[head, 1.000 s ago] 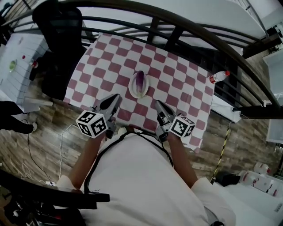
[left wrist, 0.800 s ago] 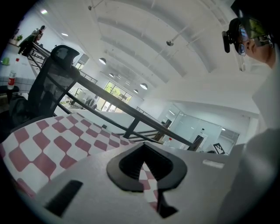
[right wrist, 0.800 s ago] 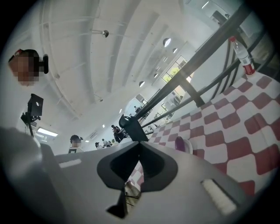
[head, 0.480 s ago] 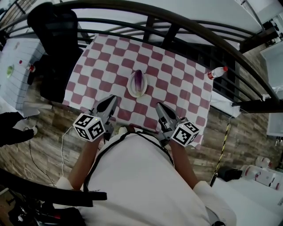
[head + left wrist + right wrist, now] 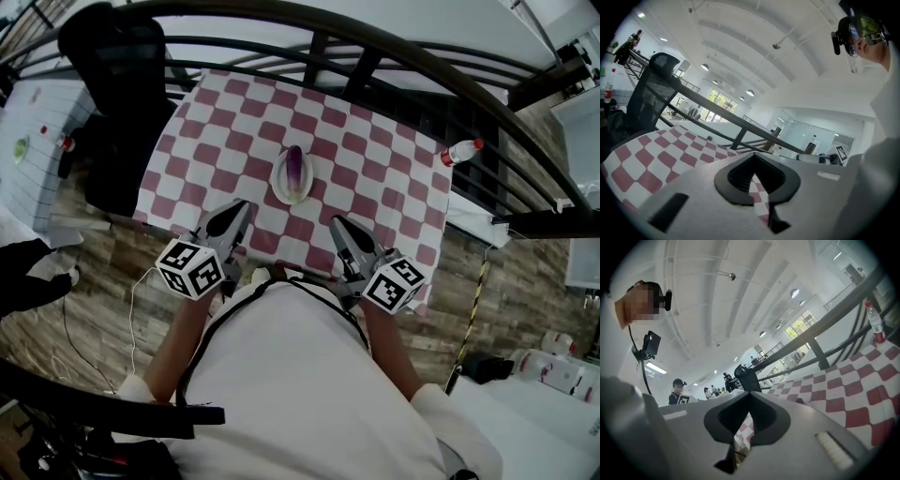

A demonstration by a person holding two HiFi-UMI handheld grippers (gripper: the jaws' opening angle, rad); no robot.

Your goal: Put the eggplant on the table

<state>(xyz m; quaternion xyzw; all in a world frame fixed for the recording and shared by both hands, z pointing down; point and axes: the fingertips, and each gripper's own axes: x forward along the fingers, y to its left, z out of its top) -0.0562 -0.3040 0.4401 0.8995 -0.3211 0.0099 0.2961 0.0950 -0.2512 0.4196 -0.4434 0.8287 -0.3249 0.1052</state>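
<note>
- Eggplant (image 5: 296, 169): purple, lies in a white plate (image 5: 281, 187), its long axis running 12 to 6. We see nothing touching it.
- Plate sits near the middle of the table (image 5: 375, 159), on the red-and-white check cloth.
- Left gripper (image 5: 243, 205): at 7 o'clock from the plate, over the near table edge, apart from the plate. Its own view shows the jaws together with nothing between them, only check cloth behind.
- Right gripper (image 5: 336, 222): at 5 o'clock from the plate, also clear of it. We read its jaws as closed tip to tip and empty.
- Bottle (image 5: 462, 153): clear with a red cap, at 3 o'clock from the plate, by the cloth's right edge.
- Black chair (image 5: 112, 56): at 10 o'clock, off the table's left corner.
- Dark rail (image 5: 394, 56): arcs past the far side at 12.
</note>
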